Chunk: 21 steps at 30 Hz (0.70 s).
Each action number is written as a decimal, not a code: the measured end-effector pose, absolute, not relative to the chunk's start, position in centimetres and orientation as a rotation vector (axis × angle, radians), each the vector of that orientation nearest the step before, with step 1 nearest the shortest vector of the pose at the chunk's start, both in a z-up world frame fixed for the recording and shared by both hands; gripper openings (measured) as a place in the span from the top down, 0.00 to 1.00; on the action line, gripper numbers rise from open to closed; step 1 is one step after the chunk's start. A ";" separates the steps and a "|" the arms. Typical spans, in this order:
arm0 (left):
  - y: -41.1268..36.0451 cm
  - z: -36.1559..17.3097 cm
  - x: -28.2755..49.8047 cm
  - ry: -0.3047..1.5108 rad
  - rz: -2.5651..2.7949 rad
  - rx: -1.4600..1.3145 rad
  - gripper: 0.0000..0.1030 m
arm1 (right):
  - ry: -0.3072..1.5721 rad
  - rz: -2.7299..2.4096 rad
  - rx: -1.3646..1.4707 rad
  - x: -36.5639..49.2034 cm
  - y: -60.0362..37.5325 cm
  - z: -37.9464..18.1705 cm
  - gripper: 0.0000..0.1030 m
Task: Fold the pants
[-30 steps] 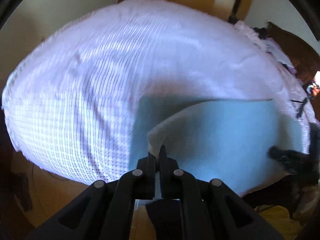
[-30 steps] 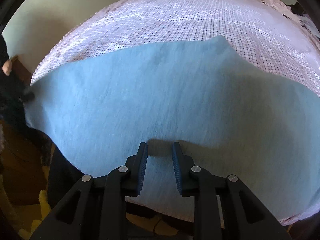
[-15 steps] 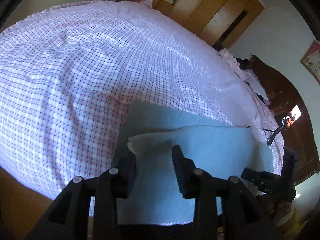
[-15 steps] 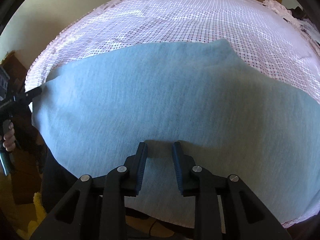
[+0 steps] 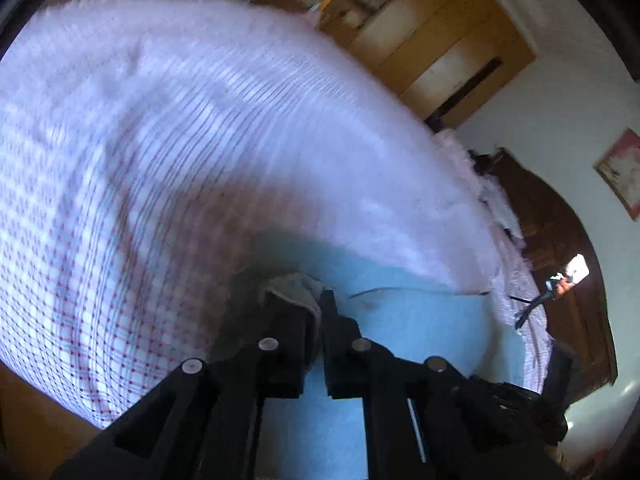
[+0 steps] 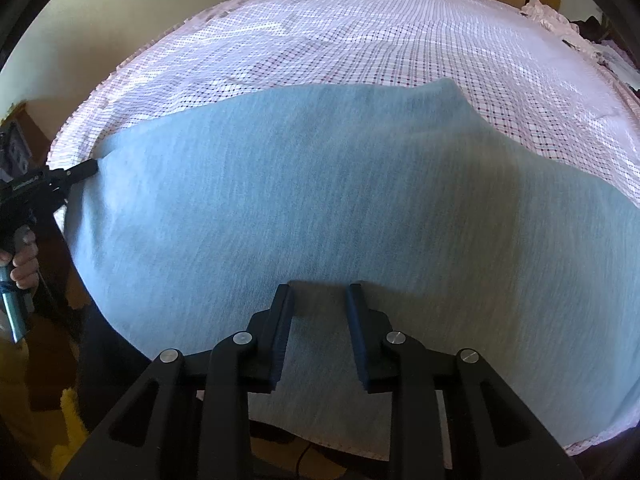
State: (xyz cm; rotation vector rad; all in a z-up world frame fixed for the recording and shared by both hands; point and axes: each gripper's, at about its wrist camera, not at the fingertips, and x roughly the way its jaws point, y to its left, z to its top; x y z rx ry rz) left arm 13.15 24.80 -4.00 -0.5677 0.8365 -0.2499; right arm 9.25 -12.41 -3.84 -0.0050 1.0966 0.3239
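Left gripper (image 5: 314,308) pinches the blue pants (image 6: 320,200) on the bed (image 6: 360,40).

I see a checked bedsheet (image 6: 400,52), a wooden wardrobe (image 5: 432,40), and a small picture (image 5: 618,172) on the wall.

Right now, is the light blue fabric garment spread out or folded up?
Mostly spread: the light blue pants lie flat across the checked bedsheet, with only a corner bunched in the left gripper.

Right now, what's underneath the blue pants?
The pants lie spread on a checked bedsheet, which shows all around them. Whatever sits directly beneath the fabric is covered, so I can't tell if anything else lies there.
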 end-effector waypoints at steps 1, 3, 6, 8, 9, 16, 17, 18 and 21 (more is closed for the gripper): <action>24.4 -2.8 12.6 0.789 -0.270 -0.541 0.94 | 1.096 0.323 0.004 9.2 -12.5 -3.6 0.80; 23.4 0.0 11.3 0.699 -0.286 -0.447 0.94 | 1.073 0.320 0.030 9.3 -12.8 -3.0 0.80; 22.6 0.5 11.8 0.698 -0.223 -0.306 0.93 | 1.022 0.307 0.045 9.8 -13.2 -2.0 0.80; 22.9 -1.5 13.3 0.789 -0.188 -0.293 0.90 | 1.007 0.289 0.043 10.8 -13.7 -1.3 0.80; 23.2 -3.0 14.1 0.846 -0.176 -0.309 0.89 | 0.998 0.277 0.038 11.2 -13.9 -1.0 0.80; 23.2 -5.0 14.3 0.901 -0.138 -0.302 0.85 | 0.899 0.123 0.013 16.5 -17.7 0.3 0.66; 23.3 -4.8 14.2 0.899 -0.134 -0.296 0.83 | 0.903 0.127 0.026 17.1 -18.1 0.2 0.66; 23.4 -4.6 14.2 0.893 -0.134 -0.290 0.83 | 0.912 0.141 0.040 17.8 -18.3 0.0 0.66; 24.3 -4.1 14.4 0.877 -0.147 -0.296 0.81 | 0.945 0.196 0.066 19.1 -18.3 -0.8 0.66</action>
